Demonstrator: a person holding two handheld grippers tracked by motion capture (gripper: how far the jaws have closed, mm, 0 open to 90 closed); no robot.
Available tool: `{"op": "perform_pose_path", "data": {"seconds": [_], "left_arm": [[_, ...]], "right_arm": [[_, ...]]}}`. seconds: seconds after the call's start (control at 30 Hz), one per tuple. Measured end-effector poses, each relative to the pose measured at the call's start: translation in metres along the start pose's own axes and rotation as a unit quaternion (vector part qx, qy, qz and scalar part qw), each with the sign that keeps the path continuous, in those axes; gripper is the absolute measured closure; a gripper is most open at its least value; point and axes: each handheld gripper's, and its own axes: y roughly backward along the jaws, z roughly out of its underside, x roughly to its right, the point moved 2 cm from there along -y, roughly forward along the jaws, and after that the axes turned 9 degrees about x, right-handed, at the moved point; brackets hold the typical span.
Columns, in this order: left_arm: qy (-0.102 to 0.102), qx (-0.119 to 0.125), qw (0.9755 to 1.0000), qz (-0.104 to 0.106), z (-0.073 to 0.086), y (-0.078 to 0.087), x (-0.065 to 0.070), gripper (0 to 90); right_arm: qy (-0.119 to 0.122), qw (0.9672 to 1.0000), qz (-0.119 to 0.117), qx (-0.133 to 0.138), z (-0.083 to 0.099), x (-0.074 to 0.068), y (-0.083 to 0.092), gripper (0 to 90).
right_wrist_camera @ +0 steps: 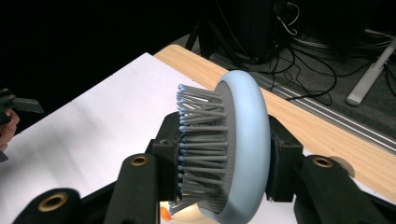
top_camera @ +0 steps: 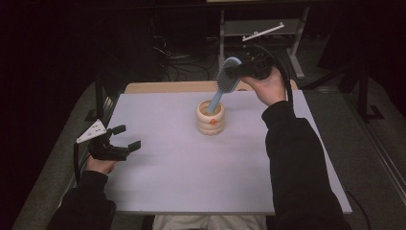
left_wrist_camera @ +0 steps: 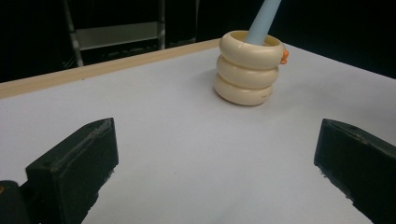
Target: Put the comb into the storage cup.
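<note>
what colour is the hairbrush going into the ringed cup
Light blue, with grey bristles; the hairbrush shows best in the right gripper view.

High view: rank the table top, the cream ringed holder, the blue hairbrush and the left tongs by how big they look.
1. Table top, by far.
2. Blue hairbrush, held raised toward the camera, so its lead is unsure.
3. Cream ringed holder and left tongs look about alike.

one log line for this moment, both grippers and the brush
right gripper: shut on hairbrush head | handle in ringed cream cup | left gripper: open, nothing held, over white board
</note>
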Motion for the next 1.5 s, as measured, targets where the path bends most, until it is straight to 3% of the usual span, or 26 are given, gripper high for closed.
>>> {"op": "perform_pose_path", "data": {"seconds": [0.57, 0.97, 1.1, 1.5], "left_arm": [[0.0, -0.001, 1.0, -0.001, 0.002, 0.0, -0.001, 0.0], [0.002, 0.002, 1.0, 0.0, 0.002, 0.0, -0.001, 0.0], [0.0, 0.0, 1.0, 0.001, 0.002, 0.0, -0.002, 0.0], [-0.003, -0.003, 1.0, 0.003, 0.002, -0.001, -0.002, 0.0]], "right_arm": [[-0.002, 0.9996, -0.008, -0.027, 0.016, 0.0, -0.038, 55.2], [-0.012, 0.999, -0.015, -0.041, 0.027, 0.002, -0.053, 55.2], [-0.029, 0.9983, -0.024, -0.044, 0.03, 0.004, -0.057, 55.2], [-0.068, 0.9963, -0.022, -0.047, 0.044, 0.018, -0.068, 54.6]]}}
